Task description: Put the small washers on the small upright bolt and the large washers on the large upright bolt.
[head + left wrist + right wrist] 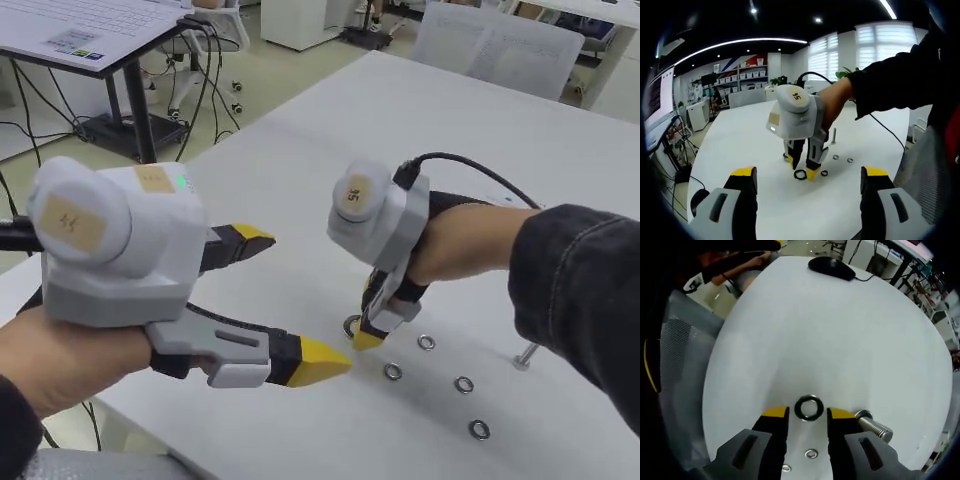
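My right gripper points down at the white table, open, with a large dark washer lying flat between its yellow tips. The same washer peeks out beside that gripper in the head view. A thick upright bolt stands just right of the right jaw. A thinner upright bolt stands further right. Several small washers lie scattered between them. My left gripper hovers open at the near left, holding nothing.
A computer mouse with its cable lies far across the table. The table's left edge drops to the floor, with a desk and laptop beyond. A dark sleeve reaches in from the right.
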The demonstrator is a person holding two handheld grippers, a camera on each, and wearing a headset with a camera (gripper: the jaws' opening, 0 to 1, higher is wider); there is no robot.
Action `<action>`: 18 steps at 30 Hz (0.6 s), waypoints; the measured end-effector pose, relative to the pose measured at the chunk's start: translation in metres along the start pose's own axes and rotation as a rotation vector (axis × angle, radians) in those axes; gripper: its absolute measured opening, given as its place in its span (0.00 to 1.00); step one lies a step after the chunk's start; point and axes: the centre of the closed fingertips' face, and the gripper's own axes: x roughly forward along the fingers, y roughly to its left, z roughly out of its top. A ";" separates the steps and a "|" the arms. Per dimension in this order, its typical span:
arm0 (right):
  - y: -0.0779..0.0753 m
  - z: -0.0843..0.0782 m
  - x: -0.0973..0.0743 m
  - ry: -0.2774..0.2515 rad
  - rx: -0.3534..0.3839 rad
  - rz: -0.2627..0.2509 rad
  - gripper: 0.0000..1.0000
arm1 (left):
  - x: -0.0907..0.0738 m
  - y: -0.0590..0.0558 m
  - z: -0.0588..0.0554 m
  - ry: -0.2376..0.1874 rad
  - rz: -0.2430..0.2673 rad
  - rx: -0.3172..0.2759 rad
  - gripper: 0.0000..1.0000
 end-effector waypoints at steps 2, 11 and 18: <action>0.001 0.000 0.001 0.002 -0.001 0.001 0.31 | 0.000 0.000 0.000 -0.002 0.003 0.006 0.86; 0.001 0.001 0.002 -0.002 0.008 0.003 0.29 | 0.000 0.000 0.000 -0.001 -0.002 0.006 0.86; 0.002 0.001 0.002 0.000 0.009 0.003 0.27 | 0.000 0.000 -0.002 0.003 -0.006 0.006 0.86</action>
